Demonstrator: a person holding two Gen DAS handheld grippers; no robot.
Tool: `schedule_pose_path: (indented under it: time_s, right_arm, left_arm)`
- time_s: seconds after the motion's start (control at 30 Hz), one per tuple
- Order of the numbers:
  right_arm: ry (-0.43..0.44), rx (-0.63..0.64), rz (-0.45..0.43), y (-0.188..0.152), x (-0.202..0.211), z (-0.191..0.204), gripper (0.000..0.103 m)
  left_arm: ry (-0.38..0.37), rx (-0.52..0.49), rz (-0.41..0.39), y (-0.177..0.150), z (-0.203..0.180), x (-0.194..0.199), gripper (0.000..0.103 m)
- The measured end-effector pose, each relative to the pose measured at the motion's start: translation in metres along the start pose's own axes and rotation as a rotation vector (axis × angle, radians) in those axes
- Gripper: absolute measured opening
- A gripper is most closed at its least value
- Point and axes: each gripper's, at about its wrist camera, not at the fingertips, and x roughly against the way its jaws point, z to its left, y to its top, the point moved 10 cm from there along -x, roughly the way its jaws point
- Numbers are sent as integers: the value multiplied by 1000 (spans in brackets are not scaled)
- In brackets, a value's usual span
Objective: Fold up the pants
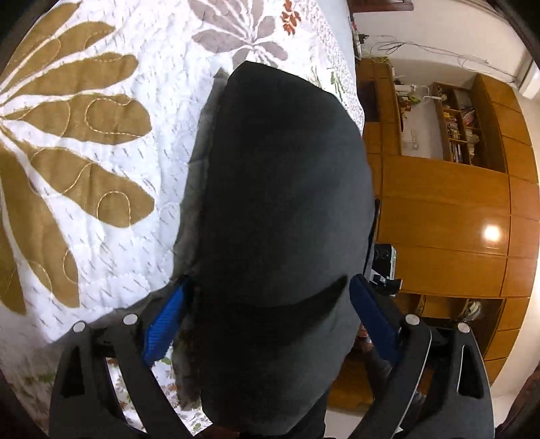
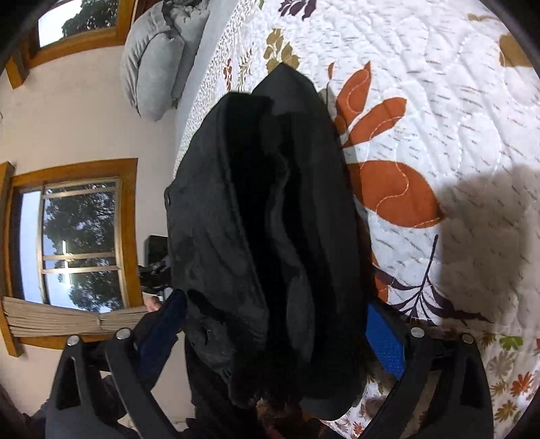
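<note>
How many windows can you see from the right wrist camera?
2. One window sits at the top left corner; the other window is on the left wall, above folded blinds. The dark pants may hide more.

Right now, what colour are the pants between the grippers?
Black to dark charcoal, plain; the pants show best in the left wrist view.

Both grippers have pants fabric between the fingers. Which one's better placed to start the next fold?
Probably left gripper: the pants lie smooth and flat between its fingers. At the right gripper the fabric is bunched in ridges.
</note>
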Motion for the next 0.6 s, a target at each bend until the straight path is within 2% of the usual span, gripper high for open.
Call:
schedule_pose_path:
  time_s: [0.1,0.23,0.4,0.53,0.57,0.6]
  right_arm:
    - [-7,32,43,0,-11,7,100]
    - [-56,68,98,5,-22,9,99]
    - [-54,60,100,13,-31,12,100]
    - [-75,69,98,15,-43,17,100]
    - [-78,70,96,15,-44,18,99]
    - [-82,69,93,16,-44,18,91]
  left_arm:
    - [-17,-37,40,-3,-9,-9,93]
    - [4,-29,44,-4,-5,-13,93]
    - [51,-71,59,-7,-9,-27,96]
    - [91,-65,42,-4,-8,-30,96]
    - [101,-67,40,-3,-8,-30,93]
    - [109,-68,36,-3,-7,-28,82]
